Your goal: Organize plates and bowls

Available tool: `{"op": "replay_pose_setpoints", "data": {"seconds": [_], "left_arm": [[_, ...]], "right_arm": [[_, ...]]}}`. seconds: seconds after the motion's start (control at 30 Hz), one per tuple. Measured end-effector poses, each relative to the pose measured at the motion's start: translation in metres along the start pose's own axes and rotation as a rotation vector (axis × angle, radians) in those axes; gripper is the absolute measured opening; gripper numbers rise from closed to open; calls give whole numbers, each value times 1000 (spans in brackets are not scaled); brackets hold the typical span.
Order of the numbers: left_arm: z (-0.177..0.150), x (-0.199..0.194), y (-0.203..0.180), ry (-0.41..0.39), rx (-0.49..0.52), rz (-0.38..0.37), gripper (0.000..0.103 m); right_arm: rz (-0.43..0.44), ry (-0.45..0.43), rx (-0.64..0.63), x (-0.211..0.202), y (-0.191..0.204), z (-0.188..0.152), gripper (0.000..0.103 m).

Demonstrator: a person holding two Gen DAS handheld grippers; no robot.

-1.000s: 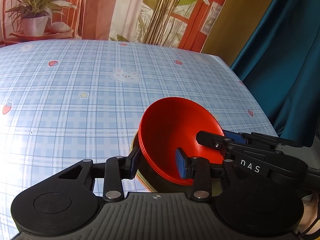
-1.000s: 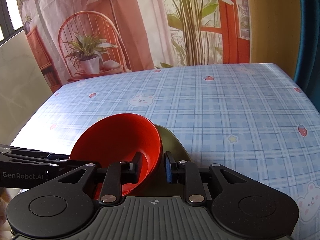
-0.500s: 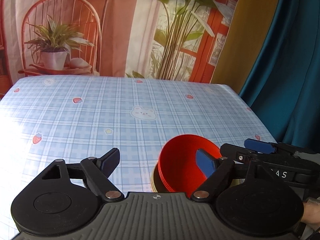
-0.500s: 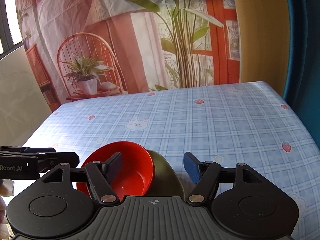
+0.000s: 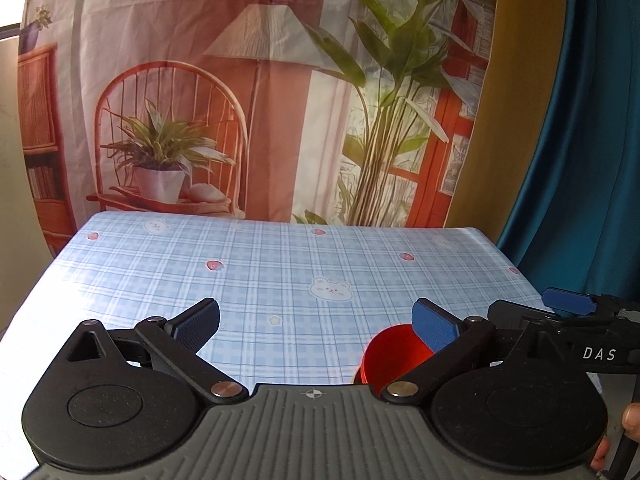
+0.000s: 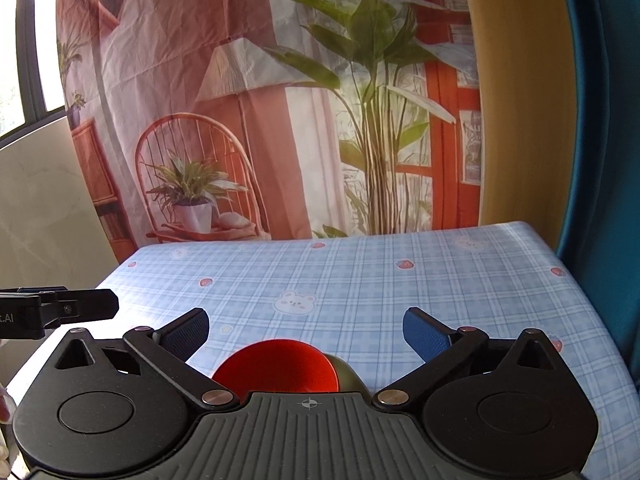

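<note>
My left claw (image 5: 316, 322): spread wide and empty, both blue pads clear of everything, raised above the near edge of the table.
My right claw (image 6: 306, 330): also spread wide, nothing between its pads, raised over the same near edge.
Round glossy red plastic bowl (image 6: 280, 366): sits near the table's near edge, directly below and between my right claw's fingers; in the left wrist view it shows beside my right-hand pad (image 5: 434, 326), partly hidden by the claw body.
Olive-green plate (image 6: 345, 374): lies under the red bowl, its rim peeking out on the bowl's right side.
Table with blue plaid cloth printed with bears and strawberries (image 6: 380, 280): carries the bowl and plate.
Printed backdrop of a chair and potted plants (image 5: 240, 100): hangs behind the far edge.
Teal curtain (image 5: 580, 160): hangs past the right edge.
</note>
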State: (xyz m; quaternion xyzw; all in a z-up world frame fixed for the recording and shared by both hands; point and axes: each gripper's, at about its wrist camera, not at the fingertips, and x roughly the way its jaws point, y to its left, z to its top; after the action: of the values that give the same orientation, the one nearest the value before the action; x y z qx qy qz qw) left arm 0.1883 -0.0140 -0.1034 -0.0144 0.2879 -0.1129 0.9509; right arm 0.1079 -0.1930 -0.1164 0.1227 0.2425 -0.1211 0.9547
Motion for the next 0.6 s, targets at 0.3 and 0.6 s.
{"op": "replay_pose_setpoints", "data": {"seconds": [0.3, 0.6], "left_arm": [[0, -46, -1, -79, 58, 114, 103], [-4, -80, 2, -109, 41, 114, 103]], "right_arm": [[-3, -79, -27, -37, 18, 4, 103], [-17, -122, -47, -72, 27, 7, 103]]}}
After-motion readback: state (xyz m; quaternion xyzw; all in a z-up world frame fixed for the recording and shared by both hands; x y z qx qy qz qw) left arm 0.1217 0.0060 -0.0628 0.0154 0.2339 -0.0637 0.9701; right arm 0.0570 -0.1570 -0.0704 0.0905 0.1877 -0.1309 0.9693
